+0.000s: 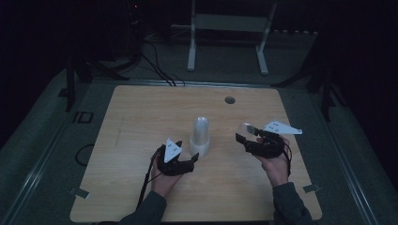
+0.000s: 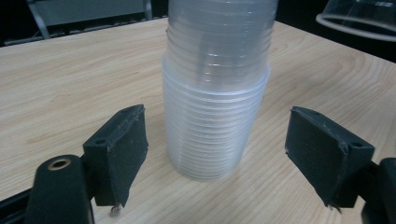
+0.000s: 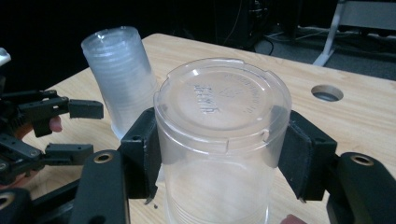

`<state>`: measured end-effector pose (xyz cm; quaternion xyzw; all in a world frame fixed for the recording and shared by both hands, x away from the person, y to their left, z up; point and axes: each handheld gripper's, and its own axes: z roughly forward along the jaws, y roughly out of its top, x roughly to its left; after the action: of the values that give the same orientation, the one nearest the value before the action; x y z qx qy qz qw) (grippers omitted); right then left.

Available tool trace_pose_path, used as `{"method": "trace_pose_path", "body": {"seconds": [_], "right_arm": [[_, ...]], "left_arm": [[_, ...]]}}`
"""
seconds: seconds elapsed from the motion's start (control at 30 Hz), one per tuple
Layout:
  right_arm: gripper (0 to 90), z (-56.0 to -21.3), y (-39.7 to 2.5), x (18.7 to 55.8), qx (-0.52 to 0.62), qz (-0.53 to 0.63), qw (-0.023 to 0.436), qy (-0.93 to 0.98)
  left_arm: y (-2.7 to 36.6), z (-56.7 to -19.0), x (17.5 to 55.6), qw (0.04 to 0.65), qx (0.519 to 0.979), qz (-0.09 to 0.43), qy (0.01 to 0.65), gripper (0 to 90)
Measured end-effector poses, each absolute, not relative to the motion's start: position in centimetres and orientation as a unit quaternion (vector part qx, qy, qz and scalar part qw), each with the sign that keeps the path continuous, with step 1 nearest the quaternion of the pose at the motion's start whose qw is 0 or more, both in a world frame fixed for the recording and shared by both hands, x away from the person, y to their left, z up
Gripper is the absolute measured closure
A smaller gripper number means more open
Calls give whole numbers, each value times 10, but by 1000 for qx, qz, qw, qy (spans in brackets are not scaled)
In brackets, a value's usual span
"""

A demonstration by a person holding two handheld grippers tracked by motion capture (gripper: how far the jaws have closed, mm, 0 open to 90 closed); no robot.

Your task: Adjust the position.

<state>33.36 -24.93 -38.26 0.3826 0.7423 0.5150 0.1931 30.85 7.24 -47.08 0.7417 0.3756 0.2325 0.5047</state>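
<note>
**Clear plastic cups: one stack on the table, one cup in the right gripper**

Wooden table (image 1: 141, 122) carries everything, pale and woodgrained, with a round cable hole (image 1: 229, 100) near its far edge. At its middle stands the stack of clear plastic cups (image 1: 200, 136), nested mouth-down, ribbed with many rims toward the base.

The left gripper (image 1: 190, 161) sits just beside the stack's base; in the left gripper view its two black jaws are spread wide, one on each side of the stack (image 2: 215, 93), touching neither wall.

The right gripper (image 1: 244, 138), held above the table to the right and well apart from the stack, pinches a single clear cup (image 3: 223, 140) upside down, a jaw pressed on each side just below the base. Raised lettering is moulded into that base, but it is too faint and blurred to read. No brand or label can be made out elsewhere.
</note>
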Motion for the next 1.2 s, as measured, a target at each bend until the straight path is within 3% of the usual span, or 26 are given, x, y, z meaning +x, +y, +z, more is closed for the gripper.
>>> {"method": "trace_pose_path", "body": {"seconds": [0.8,1.2], "right_arm": [[380,-407,-259,328,404,507,180,740],[380,-417,-264,326,415,506,175,736]], "left_arm": [[62,-469,294,510,763,195,347,318],[45,-467,294,514,772,181,327,316]]}}
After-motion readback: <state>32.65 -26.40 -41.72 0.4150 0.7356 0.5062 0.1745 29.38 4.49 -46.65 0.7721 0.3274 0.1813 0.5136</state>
